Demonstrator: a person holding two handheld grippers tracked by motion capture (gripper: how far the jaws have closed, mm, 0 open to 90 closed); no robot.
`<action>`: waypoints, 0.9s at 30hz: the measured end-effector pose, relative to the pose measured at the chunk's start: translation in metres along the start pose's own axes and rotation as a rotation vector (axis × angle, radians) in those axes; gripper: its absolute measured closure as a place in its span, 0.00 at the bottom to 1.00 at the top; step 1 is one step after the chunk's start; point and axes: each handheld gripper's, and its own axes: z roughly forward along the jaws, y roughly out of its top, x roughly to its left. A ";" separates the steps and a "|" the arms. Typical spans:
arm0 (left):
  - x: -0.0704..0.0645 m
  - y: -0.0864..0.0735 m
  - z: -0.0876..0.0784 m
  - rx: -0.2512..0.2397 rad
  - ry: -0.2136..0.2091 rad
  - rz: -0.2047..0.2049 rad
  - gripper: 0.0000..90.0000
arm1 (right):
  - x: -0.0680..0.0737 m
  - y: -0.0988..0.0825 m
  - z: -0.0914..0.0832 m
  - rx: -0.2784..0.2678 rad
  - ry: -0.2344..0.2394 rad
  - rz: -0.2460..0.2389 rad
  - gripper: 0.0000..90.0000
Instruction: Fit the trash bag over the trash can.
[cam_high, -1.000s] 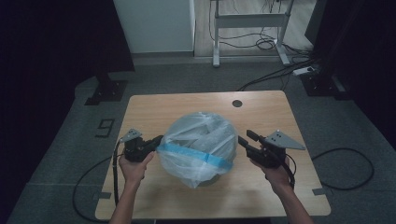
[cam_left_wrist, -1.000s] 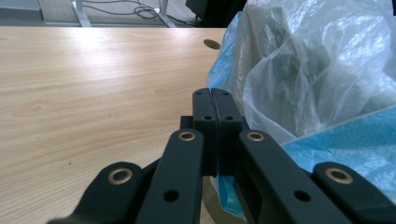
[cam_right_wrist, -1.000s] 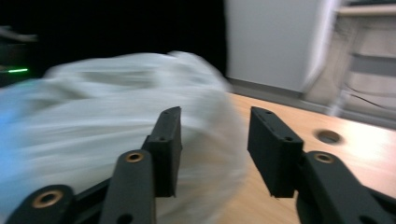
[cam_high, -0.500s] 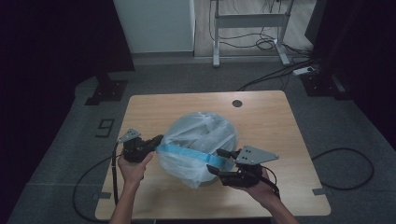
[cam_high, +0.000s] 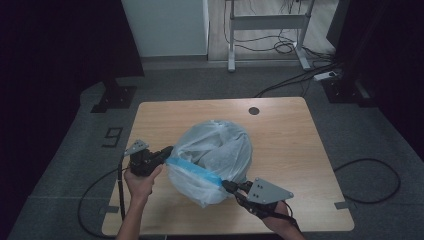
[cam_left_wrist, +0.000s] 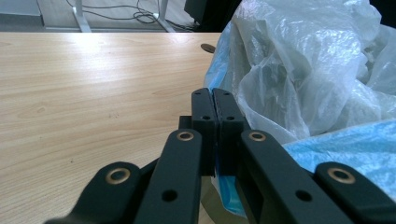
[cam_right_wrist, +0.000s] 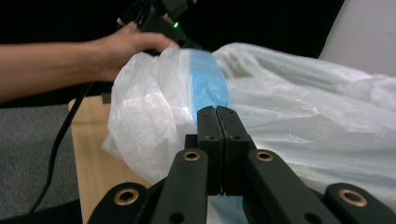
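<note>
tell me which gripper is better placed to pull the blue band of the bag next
Either, roughly, but right has the edge: the right gripper has just closed on the blue band at the bag near corner, while the left gripper anchors the far end.

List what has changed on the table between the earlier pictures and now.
The right tongs moved in from the table's right side to the bag's near edge, closing as they came, and are now shut on the blue band of the plastic bag. The left tongs stayed shut on the band at the bag's left side. The bag itself kept its place on the table.
</note>
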 end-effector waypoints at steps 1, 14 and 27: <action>0.000 0.000 0.000 0.001 -0.001 0.003 0.98 | 0.000 0.000 0.000 0.000 0.000 0.000 0.98; -0.009 -0.004 0.001 0.035 -0.022 0.036 0.98 | 0.002 -0.053 0.014 0.094 0.028 0.089 0.99; -0.008 -0.015 -0.001 0.070 -0.029 0.038 0.94 | -0.011 -0.083 0.017 0.130 -0.033 0.167 0.76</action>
